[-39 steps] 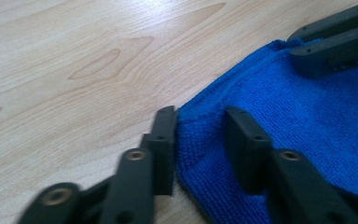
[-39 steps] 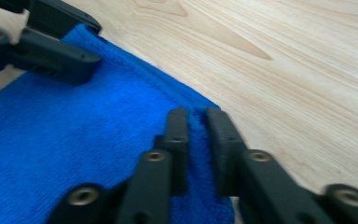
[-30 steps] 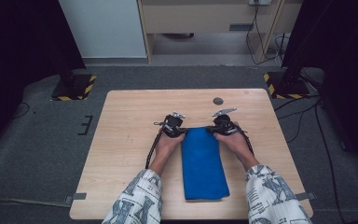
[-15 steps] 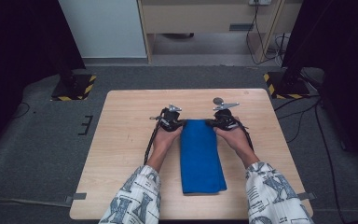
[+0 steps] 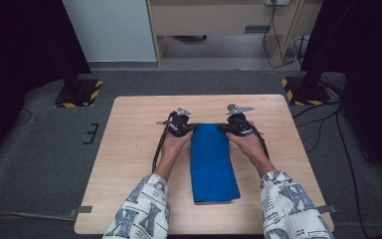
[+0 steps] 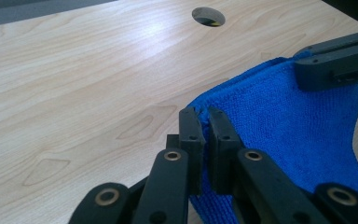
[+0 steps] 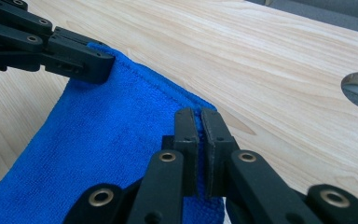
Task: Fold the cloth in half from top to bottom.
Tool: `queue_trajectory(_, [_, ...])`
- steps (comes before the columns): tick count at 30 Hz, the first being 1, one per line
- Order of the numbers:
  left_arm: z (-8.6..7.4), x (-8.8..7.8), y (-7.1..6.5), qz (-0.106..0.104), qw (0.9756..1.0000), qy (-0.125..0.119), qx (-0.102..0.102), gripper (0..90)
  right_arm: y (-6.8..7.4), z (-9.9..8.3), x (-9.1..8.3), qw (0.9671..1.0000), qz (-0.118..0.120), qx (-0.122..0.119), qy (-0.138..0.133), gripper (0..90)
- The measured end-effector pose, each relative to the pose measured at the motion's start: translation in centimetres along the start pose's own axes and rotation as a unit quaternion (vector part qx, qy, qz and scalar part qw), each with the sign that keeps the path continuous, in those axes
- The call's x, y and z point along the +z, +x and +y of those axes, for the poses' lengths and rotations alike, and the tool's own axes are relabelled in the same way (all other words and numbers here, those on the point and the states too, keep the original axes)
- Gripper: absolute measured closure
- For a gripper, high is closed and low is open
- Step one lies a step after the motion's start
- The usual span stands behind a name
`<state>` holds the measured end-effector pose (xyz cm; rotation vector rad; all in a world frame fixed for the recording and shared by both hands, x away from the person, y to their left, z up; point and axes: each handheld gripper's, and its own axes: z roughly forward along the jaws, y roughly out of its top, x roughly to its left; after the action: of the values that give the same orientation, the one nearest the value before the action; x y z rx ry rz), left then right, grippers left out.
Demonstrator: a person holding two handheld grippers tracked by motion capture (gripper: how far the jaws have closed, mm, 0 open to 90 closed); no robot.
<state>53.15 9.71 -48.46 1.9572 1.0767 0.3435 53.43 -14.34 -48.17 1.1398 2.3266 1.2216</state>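
Pale wood table (image 5: 129,149) underneath. Blue towel (image 5: 211,159) folded long and narrow on it, long axis running from the person's edge away to the far edge. Far corners pinched: left gripper (image 6: 204,122) clamped on the left one, right gripper (image 7: 199,122) on the right, both equally near. Rest of cloth trailing back from jaws toward the person.
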Motion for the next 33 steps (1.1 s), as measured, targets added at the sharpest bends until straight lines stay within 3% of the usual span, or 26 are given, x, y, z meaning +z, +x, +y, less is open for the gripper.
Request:
queue_trajectory(9, [1.3, -0.5, -0.2, -0.001, 0.9999, -0.003, 0.013, 85.6, -0.2, 0.4, -0.3, 0.9998, -0.006, 0.011, -0.015, 86.5])
queue_trajectory(14, [1.6, -0.9, 0.1, -0.004, 0.9999, -0.014, 0.009, 85.6, -0.2, 0.7, -0.6, 0.9991, -0.008, 0.024, -0.033, 86.6])
queue_trajectory(21, [1.9, -1.2, 0.2, -0.004, 0.9998, -0.013, 0.015, 85.9, 0.3, 1.1, -0.5, 0.9996, -0.009, 0.009, -0.026, 86.7])
queue_trajectory(33, [3.7, -1.5, -0.4, 0.002, 0.9990, -0.024, 0.038, 86.2, -0.4, 2.2, -1.6, 0.9986, -0.026, -0.001, -0.046, 86.7])
